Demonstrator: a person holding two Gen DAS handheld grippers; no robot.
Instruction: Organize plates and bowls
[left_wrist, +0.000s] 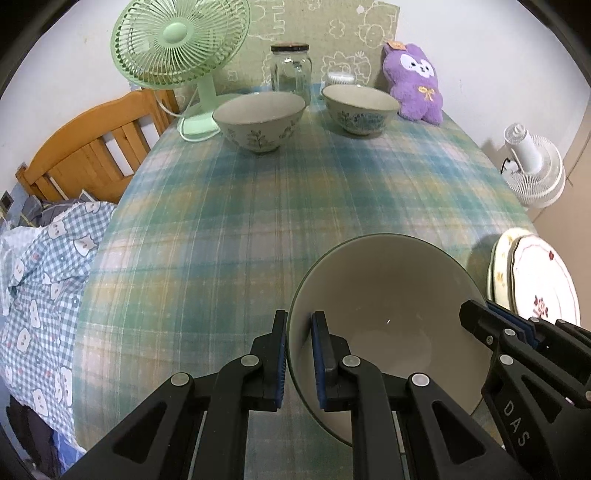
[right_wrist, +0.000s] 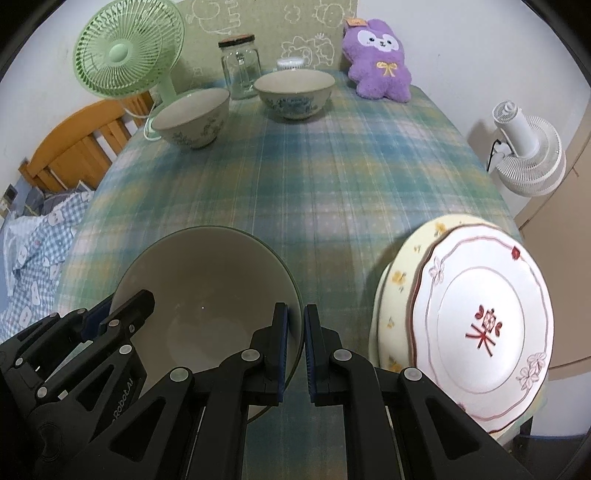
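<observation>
Left tongs (left_wrist: 298, 360) and right tongs (right_wrist: 295, 349) each pinching opposite rims of grey bowl (left_wrist: 388, 295). Keep level, both clamped. Bowl probably airborne; plate stack (right_wrist: 480, 325) just right of right tongs — avoid.

Green desk fan (left_wrist: 173, 48) sits at the far left of the plaid tablecloth (left_wrist: 280, 206), glass jar (left_wrist: 290, 68) beside it. Purple plush toy (left_wrist: 415, 83) on the far right, white fan (left_wrist: 532, 166) off the table.
</observation>
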